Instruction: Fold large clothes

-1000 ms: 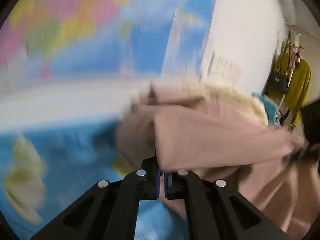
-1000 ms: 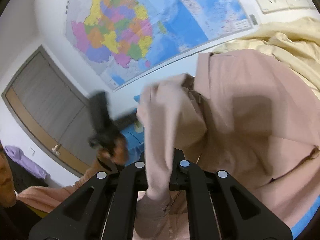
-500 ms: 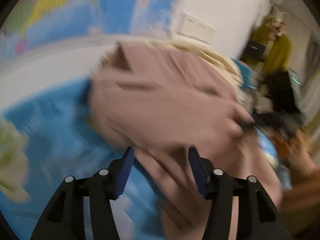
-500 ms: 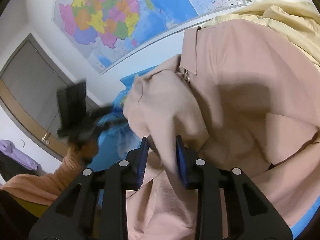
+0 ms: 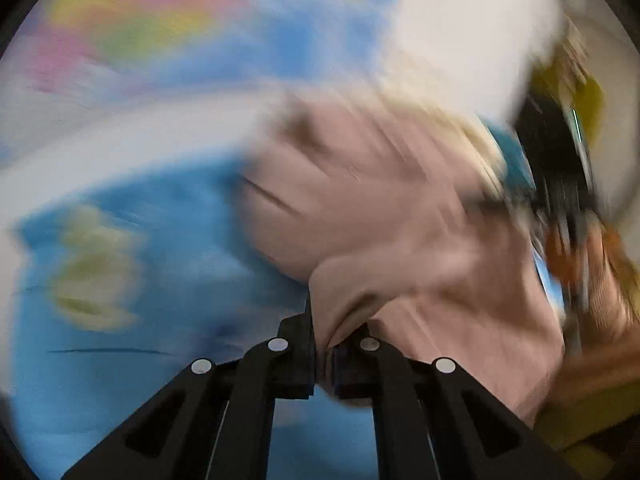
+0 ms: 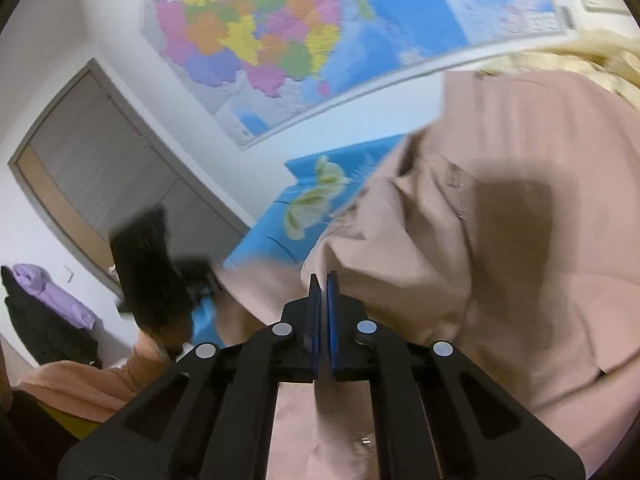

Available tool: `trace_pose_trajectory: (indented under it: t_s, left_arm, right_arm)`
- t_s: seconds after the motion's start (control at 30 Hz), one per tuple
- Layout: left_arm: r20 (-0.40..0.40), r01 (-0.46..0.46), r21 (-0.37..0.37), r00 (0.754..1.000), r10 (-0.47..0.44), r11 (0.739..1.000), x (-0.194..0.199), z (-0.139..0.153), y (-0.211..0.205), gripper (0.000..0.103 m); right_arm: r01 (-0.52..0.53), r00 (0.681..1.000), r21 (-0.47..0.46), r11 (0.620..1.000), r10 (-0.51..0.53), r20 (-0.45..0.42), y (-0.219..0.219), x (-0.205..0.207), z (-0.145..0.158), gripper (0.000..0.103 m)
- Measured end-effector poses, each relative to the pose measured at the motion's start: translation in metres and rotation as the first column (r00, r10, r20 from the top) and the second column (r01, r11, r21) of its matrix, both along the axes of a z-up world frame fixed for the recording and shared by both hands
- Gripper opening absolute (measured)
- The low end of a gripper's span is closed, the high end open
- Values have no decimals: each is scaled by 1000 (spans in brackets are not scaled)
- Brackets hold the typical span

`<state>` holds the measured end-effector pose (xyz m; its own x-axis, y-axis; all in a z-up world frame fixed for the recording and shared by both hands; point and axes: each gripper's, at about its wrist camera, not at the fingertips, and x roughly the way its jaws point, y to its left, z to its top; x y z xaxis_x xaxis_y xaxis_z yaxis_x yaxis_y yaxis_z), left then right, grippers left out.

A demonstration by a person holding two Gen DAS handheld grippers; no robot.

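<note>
Pink jacket (image 6: 500,240) lies bunched on the blue sheet (image 5: 160,280), in front of a cream garment (image 6: 592,60). Left gripper (image 5: 323,344) is clamped on a fold at the jacket's near edge. Right gripper (image 6: 323,304) has its fingers pressed together with no cloth visibly between them; the jacket spreads ahead and to its right.

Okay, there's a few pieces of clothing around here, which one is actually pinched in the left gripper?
The pink jacket: a fold of it runs into the left gripper. The cream garment lies behind it against the wall, and the purple one hangs far off.
</note>
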<state>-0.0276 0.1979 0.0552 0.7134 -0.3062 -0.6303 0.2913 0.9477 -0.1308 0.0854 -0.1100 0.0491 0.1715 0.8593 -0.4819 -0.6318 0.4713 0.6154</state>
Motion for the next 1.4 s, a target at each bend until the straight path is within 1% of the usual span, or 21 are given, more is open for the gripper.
trace_pose_trajectory:
  t_s: [0.1,0.17,0.23,0.27,0.33,0.37,0.4,0.43,0.5,0.53,0.6,0.67,0.7,0.83,1.0,1.07,1.1,1.17,1.23,1.3,1.4]
  left_arm:
    - [105,-225,72,971,217,972,-27,39,45,5]
    - [142,-351,161,933,330,922,-39,45,57,5]
    - [180,-483,324,876,448,813,-44,34,63,6]
    - [176,-518,398,853,491,757,-43,21,70,12]
    - [128,-543,601,790,600,587,-25,-27,81,28]
    - [105,-532,649,771,628,543,-22,-44,91,30]
    - [53,-507,683,753,656,526,-16,-65,99,30]
    - [16,-513,660,741,671,550,-13,-70,106,30]
    - [-65,-588,510,701,710,628,-10,-64,127,30]
    - [-92,-643,383,688,720,663,-11,-52,139,30]
    - [-57,-637,181,754,654,750,-14,-27,138,38]
    - [-28,-549,116,831,555,828,-3,-15,121,58]
    - [1,-509,124,858,513,852,9,-10,107,58]
    - [-42,-402,174,909,415,899,63,-23,69,58]
    - [-35,-434,112,897,440,894,92,-29,67,58]
    - [-24,-468,80,882,471,880,94,-29,74,59]
    - [-16,-506,76,861,509,859,88,-27,83,62]
    - [-4,-564,80,825,566,822,83,-22,96,63]
    - [7,-598,65,801,599,799,64,-16,114,63]
    - [15,-570,20,822,569,822,44,-11,126,63]
    - [51,-426,-41,902,428,904,19,-2,128,74]
  right_arm:
    - [-51,999,27,998,51,-15,25,1,0,3]
    - [-119,993,12,993,119,-10,54,-3,-3,4]
    - [-180,983,-42,983,179,-28,85,-7,-14,9]
    - [-196,980,-61,979,194,-35,91,-8,-18,19]
    - [-194,981,-117,974,192,-26,99,-9,-23,48]
    - [-167,986,-149,975,169,6,94,-7,-21,54]
    - [-142,988,-169,975,150,33,89,-4,-17,54]
    - [-103,991,-191,976,117,66,78,2,-11,54]
    - [15,990,-234,972,18,139,49,21,5,58]
    - [95,979,-270,958,-41,197,35,30,13,60]
    - [250,941,-315,916,-154,302,11,49,31,71]
    - [342,902,-323,882,-213,375,-4,66,45,81]
    - [377,884,-331,865,-230,407,-8,75,50,87]
    - [421,851,-446,790,-174,496,6,103,45,92]
    - [426,832,-576,697,-53,552,28,106,14,88]
    - [411,841,-610,677,-24,540,31,104,4,56]
    - [398,851,-618,678,-20,526,30,106,3,47]
    - [377,859,-598,707,-24,512,23,105,9,15]
    - [388,852,-559,733,-54,521,13,102,24,8]
    - [392,846,-486,781,-98,525,-7,97,47,7]
    - [477,803,-427,768,-184,567,-37,96,65,7]
